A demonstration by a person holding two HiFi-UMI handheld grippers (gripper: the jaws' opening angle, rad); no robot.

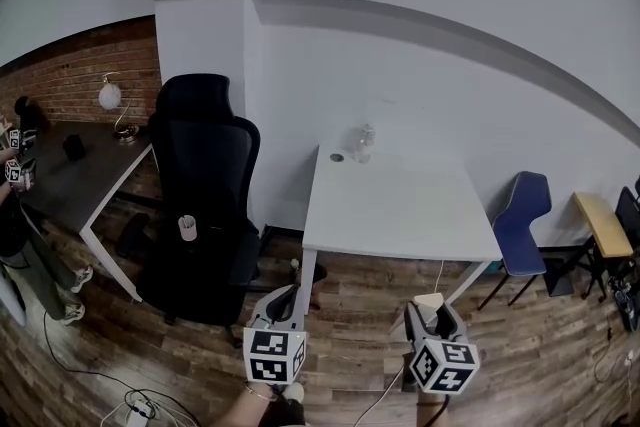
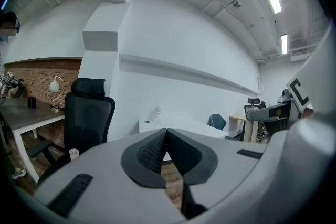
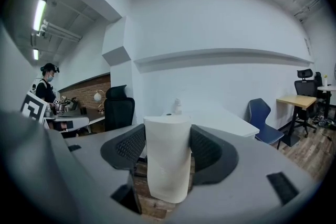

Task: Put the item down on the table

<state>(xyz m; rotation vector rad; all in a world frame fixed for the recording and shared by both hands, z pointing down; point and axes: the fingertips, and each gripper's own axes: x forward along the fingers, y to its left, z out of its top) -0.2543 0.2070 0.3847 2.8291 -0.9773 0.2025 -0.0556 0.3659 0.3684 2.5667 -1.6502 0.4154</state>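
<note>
black office chair (image 1: 205,175) ahead-left of left gripper | left gripper (image 2: 166,136) jaws pressed together, empty | right gripper (image 3: 167,147) clamped on upright white paper cup (image 3: 167,173), over wood floor | white table (image 1: 400,205) ahead of both grippers, cup not yet on it

No legible txt or nos. anywhere; views prob. too coarse.

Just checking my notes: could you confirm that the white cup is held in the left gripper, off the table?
Not the left: the white cup is held in the right gripper, off the table. The right gripper view shows its jaws clamped on it.
</note>
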